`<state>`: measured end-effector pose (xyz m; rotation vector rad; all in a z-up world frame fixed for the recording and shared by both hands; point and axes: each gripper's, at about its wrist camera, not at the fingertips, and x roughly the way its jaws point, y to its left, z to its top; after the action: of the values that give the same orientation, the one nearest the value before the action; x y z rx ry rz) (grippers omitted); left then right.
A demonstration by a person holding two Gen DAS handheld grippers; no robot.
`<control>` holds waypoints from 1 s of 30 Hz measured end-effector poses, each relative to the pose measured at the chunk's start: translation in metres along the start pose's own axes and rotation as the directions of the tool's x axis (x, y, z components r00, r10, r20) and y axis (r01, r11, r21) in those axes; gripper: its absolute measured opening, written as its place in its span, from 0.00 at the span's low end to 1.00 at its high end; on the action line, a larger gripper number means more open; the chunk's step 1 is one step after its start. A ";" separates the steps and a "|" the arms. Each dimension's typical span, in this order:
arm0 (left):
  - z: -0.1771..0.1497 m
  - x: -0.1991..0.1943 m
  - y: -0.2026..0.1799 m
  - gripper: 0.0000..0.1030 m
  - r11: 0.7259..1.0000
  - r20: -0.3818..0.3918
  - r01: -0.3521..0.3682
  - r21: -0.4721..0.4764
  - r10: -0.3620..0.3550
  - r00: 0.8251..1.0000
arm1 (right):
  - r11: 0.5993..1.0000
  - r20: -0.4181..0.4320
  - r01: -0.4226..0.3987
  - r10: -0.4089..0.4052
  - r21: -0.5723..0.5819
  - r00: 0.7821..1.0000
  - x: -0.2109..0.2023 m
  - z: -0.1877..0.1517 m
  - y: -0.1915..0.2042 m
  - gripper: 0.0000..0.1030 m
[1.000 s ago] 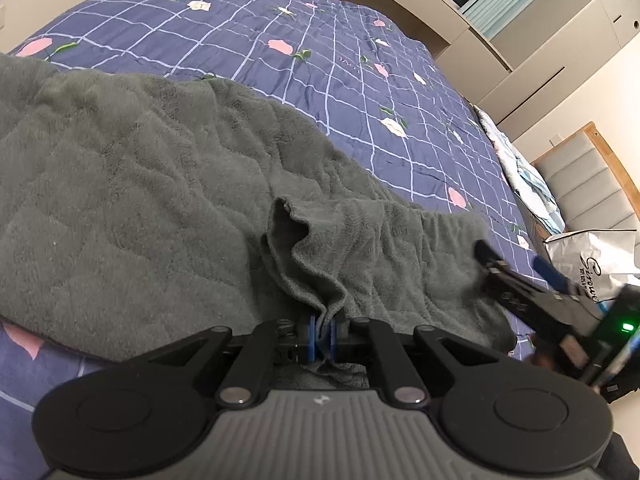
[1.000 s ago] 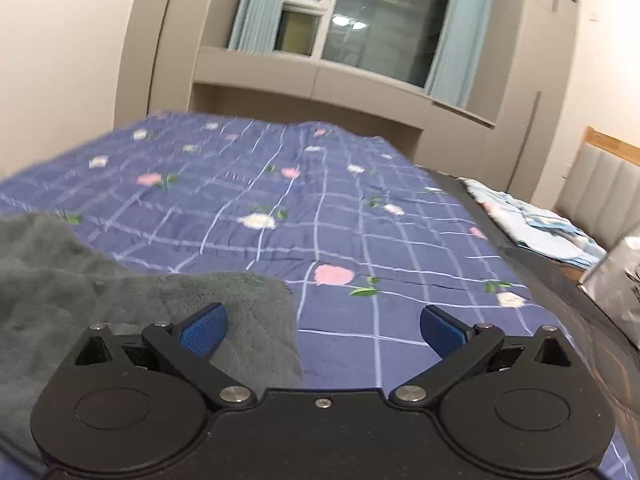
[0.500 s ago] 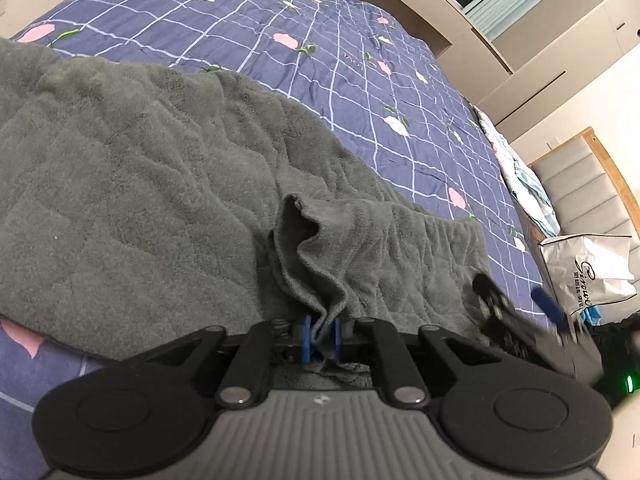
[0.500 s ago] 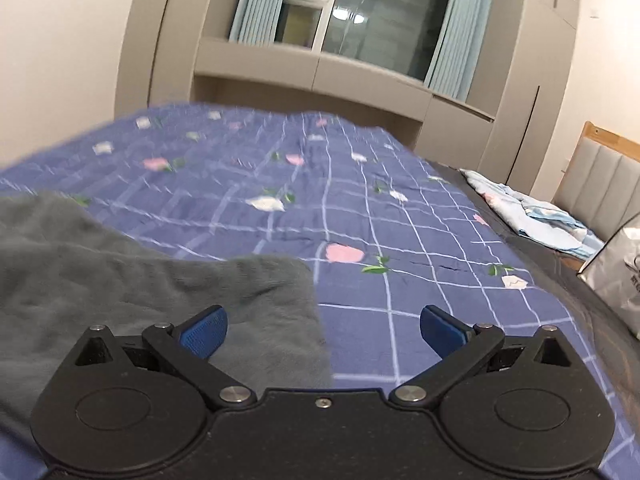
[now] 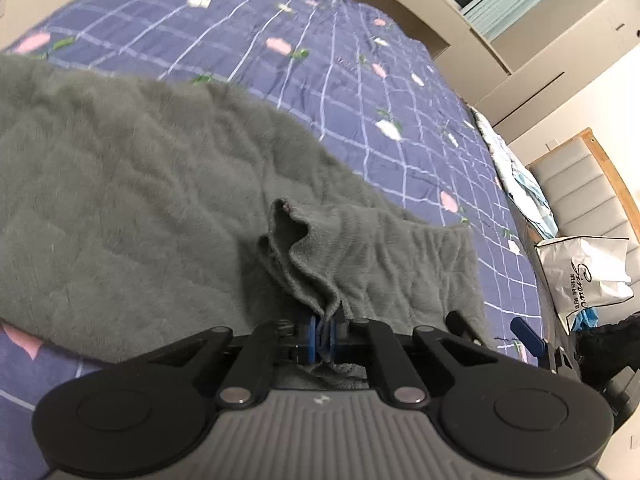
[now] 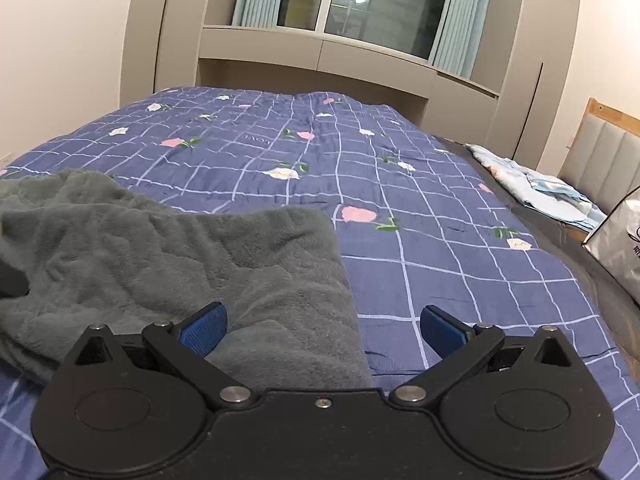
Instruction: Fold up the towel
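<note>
A large grey-green plush towel (image 5: 132,184) lies spread on the bed. My left gripper (image 5: 322,338) is shut on a bunched edge of it, and the cloth rises in folds just beyond the blue pads. In the right wrist view the towel (image 6: 208,256) fills the lower left, its corner reaching the middle. My right gripper (image 6: 322,330) is open: the left pad sits over the towel's near right edge, the right pad over bare quilt. In the left wrist view the right gripper (image 5: 496,328) shows at the lower right beside the towel's corner.
The bed carries a blue checked quilt with flowers (image 6: 360,160). A light blue folded cloth (image 6: 532,188) lies at the bed's right side by a padded headboard (image 6: 604,160). A white shopping bag (image 5: 584,276) stands at the right. Cabinets and a window (image 6: 352,4) are behind.
My right gripper has moved down and left, so that its left pad now stands over the towel's edge. The left gripper has kept its hold, and the towel has shifted little.
</note>
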<state>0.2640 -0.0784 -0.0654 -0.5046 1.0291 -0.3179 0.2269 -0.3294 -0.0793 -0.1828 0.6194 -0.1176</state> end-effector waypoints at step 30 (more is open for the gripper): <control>0.006 -0.043 0.056 0.20 0.995 0.028 -0.103 0.014 0.103 0.994 | 0.981 -0.013 -0.143 0.142 -0.132 0.990 -0.019 0.003 0.072 1.00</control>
<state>0.2495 -0.0091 -0.0621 -0.4391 1.0221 -0.2268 0.2173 -0.2553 -0.0814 -0.2662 0.6418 0.0619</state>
